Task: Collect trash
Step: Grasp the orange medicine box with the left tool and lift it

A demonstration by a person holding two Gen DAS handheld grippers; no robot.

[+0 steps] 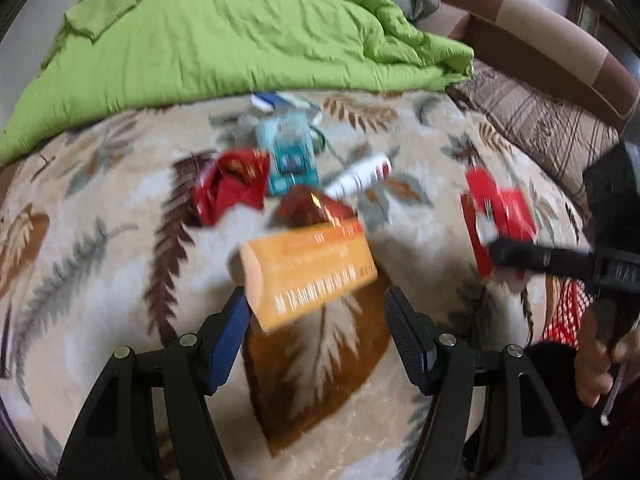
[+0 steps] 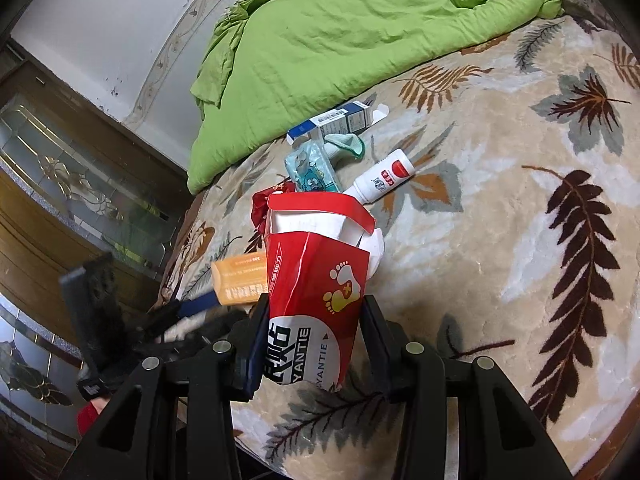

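Trash lies on a leaf-patterned blanket (image 1: pixel 120 240). My left gripper (image 1: pixel 316 304) is open, its fingers either side of the near end of an orange box (image 1: pixel 308 272), also in the right wrist view (image 2: pixel 240 278). Beyond it lie a red wrapper (image 1: pixel 232 186), a red-brown wrapper (image 1: pixel 308 206), a teal packet (image 1: pixel 290 152), a white bottle (image 1: pixel 360 178) and a blue-white box (image 1: pixel 272 101). My right gripper (image 2: pixel 314 312) is shut on a red box with a foot logo (image 2: pixel 316 280), held upright; it shows at right in the left wrist view (image 1: pixel 500 216).
A green quilt (image 1: pixel 224 36) is bunched at the back of the bed. A brown striped cushion (image 1: pixel 544 120) and a headboard are at the far right. A wooden glass-panelled door (image 2: pixel 72 184) stands left of the bed. A green-edged cloth (image 2: pixel 346 144) lies by the blue-white box (image 2: pixel 332 122).
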